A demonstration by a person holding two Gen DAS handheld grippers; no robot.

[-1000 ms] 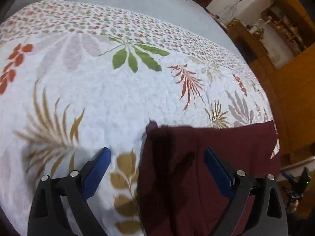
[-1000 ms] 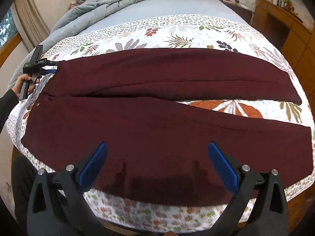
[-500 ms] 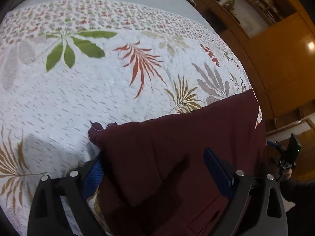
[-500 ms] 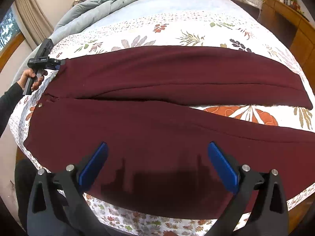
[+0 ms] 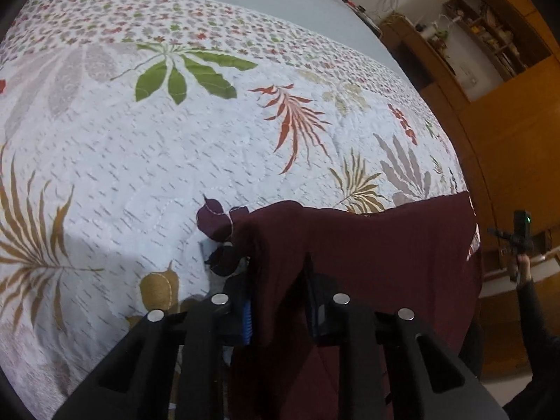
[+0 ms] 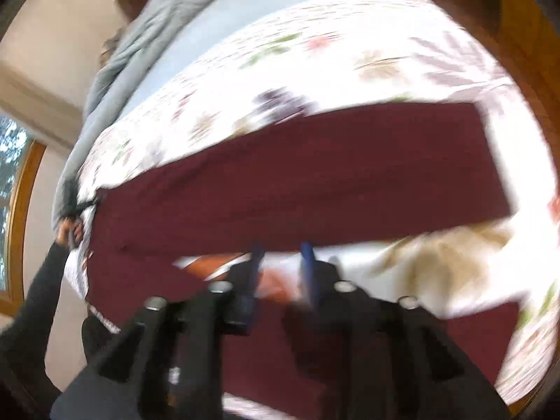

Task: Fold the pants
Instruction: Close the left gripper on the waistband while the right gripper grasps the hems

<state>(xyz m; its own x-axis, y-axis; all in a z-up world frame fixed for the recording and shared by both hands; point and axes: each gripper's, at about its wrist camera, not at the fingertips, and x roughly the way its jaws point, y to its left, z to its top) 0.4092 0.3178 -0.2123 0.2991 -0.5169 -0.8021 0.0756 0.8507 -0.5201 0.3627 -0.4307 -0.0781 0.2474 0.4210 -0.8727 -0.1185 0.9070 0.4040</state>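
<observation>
L gripper [image 5: 278, 292], bottom centre of L wrist view: jaws closing, a bunched fold of the pants [image 5: 367, 255] is pinched between the blue pads, cloth rising in a ridge over the jaws. Looks like the waist-end corner, a flap of lining sticking out at mid frame. Rest of the pants runs off to the right edge, flat on the quilt [image 5: 175, 161].

R gripper [image 6: 280, 273], lower centre of R wrist view: frame badly blurred. Jaws closing, part-way in, a gap shows between the pads. Nothing seen between them; quilt and an orange leaf print show through the gap. Far leg is the dark band across mid frame, near leg along the bottom. Both lie spread on the bed.

Risks, as judged:
- L bite looks thick and bunched. Prob. several layers. If only the top layer is truly caught, a lift would peel it and leave the rest behind.
- Quilt could be nipped along w/ the cloth at L; hidden under the fold, can't tell. A pull would then drag the quilt and wrinkle the leg.
- R is closing over bare quilt between the legs. If it shuts there it gets no pants, or grabs quilt.
- One-end lift w/o R holding: leg sags, fold goes skew.
</observation>
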